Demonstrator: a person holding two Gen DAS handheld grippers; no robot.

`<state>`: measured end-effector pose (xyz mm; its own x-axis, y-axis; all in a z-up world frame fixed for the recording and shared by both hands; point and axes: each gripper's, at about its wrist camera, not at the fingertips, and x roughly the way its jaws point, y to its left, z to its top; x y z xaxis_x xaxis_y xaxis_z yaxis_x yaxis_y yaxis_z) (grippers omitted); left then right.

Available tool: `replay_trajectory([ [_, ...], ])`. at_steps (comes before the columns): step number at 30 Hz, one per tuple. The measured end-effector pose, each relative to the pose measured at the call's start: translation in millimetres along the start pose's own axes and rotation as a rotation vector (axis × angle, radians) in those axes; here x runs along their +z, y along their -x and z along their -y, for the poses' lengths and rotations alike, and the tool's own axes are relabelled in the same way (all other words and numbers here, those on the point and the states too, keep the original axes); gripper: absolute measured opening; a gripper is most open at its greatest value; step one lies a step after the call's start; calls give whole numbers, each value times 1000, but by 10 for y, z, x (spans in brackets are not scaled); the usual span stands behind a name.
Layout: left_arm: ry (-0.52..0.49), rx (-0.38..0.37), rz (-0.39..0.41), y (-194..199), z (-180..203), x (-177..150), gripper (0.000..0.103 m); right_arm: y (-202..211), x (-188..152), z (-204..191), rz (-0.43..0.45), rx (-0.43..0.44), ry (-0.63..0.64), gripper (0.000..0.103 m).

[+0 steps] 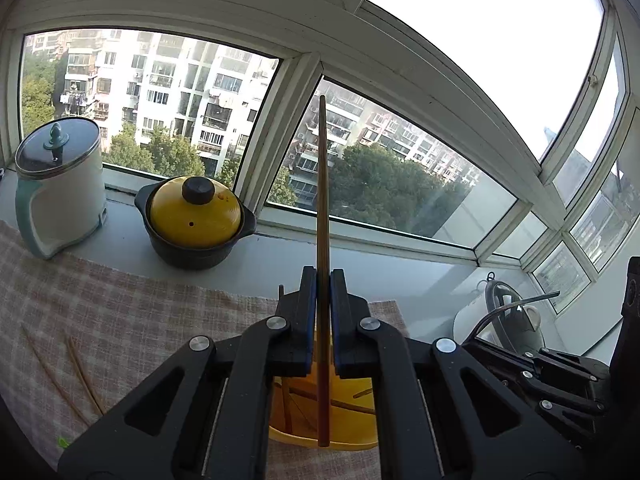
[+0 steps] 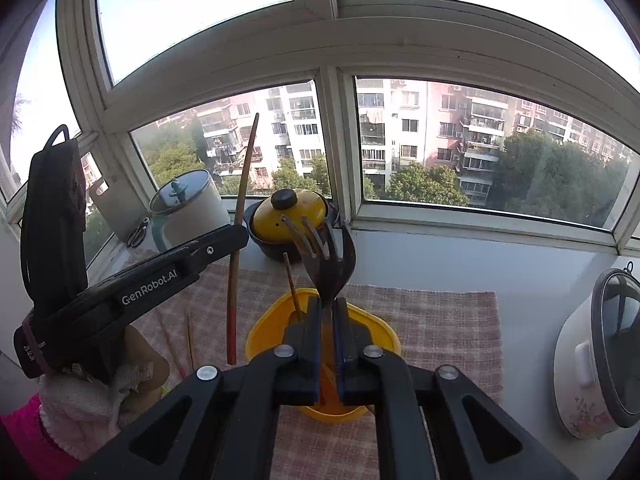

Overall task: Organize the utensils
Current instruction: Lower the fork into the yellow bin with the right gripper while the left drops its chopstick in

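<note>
My left gripper [image 1: 323, 276] is shut on a long wooden chopstick [image 1: 322, 184] that stands upright, its reddish lower end hanging over a yellow container [image 1: 352, 428]. Other chopsticks lie inside that container. My right gripper [image 2: 328, 304] is shut on the handle of a metal fork [image 2: 310, 240], tines up, with a dark spoon-like bowl right behind it. It hovers above the yellow container [image 2: 260, 332], where one chopstick [image 2: 291, 284] leans. Two loose chopsticks [image 1: 82, 376] lie on the checked cloth [image 1: 132, 312] to the left.
On the window sill stand a black pot with a yellow lid [image 1: 195, 220] and a white kettle with a glass lid [image 1: 60, 184]. A flowered rice cooker [image 2: 596, 360] sits at the right. Scissors [image 2: 138, 232] lie by the kettle. A gloved hand [image 2: 80, 400] holds the left gripper.
</note>
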<state>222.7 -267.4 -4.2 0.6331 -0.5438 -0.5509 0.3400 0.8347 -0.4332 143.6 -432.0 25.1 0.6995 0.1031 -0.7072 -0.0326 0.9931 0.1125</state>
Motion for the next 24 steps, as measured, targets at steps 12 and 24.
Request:
replay_trajectory([
  [12,-85,58,-2,-339,63,-265,4,-439,-119,203,-99,6,-22,2],
  [24,-106,48,-51,-325,24,-362,4,-651,-297,107,-157,-27,23,3],
])
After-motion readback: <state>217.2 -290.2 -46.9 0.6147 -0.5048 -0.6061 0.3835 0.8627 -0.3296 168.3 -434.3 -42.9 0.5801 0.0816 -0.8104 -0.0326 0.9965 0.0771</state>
